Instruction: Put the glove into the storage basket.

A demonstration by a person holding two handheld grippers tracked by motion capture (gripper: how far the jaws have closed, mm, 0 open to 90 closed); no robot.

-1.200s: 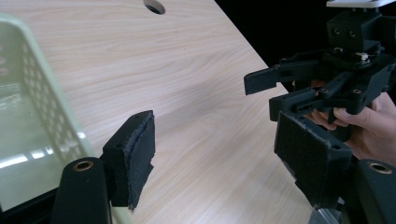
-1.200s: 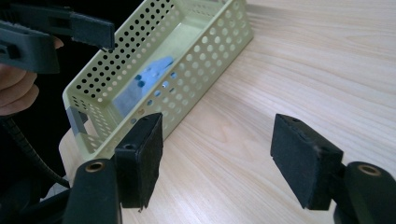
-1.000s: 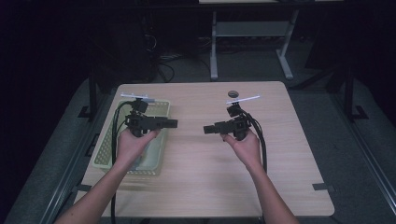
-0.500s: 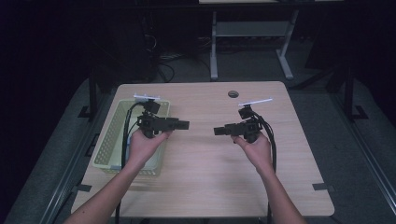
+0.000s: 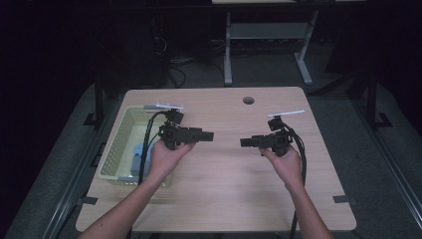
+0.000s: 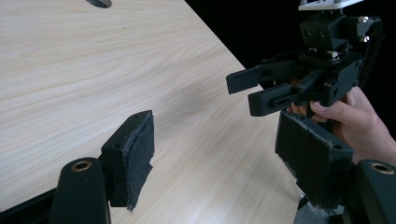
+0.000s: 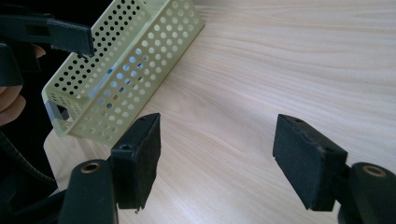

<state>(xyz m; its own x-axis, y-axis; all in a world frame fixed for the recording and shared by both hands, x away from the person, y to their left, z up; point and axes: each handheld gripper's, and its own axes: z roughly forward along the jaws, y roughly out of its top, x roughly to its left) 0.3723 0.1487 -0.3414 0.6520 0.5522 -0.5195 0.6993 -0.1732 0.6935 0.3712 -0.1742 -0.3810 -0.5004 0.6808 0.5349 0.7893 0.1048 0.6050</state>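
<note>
Readable text: none in any view.
Pale wooden surface [image 5: 219, 184]: bare wood grain, no label or number.
Pale yellow perforated plastic basket [image 5: 115, 149], left of the high view: no brand or marking legible.
Black gripper bodies: no lettering can be made out.

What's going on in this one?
A person holds a left gripper and a right gripper above a wooden table, jaws pointing at each other across a bare stretch of it. Both stand open with nothing between the pads. A pale yellow perforated basket sits at the table's left edge, partly under the left hand, with something light blue inside. Neither gripper touches it.
</note>
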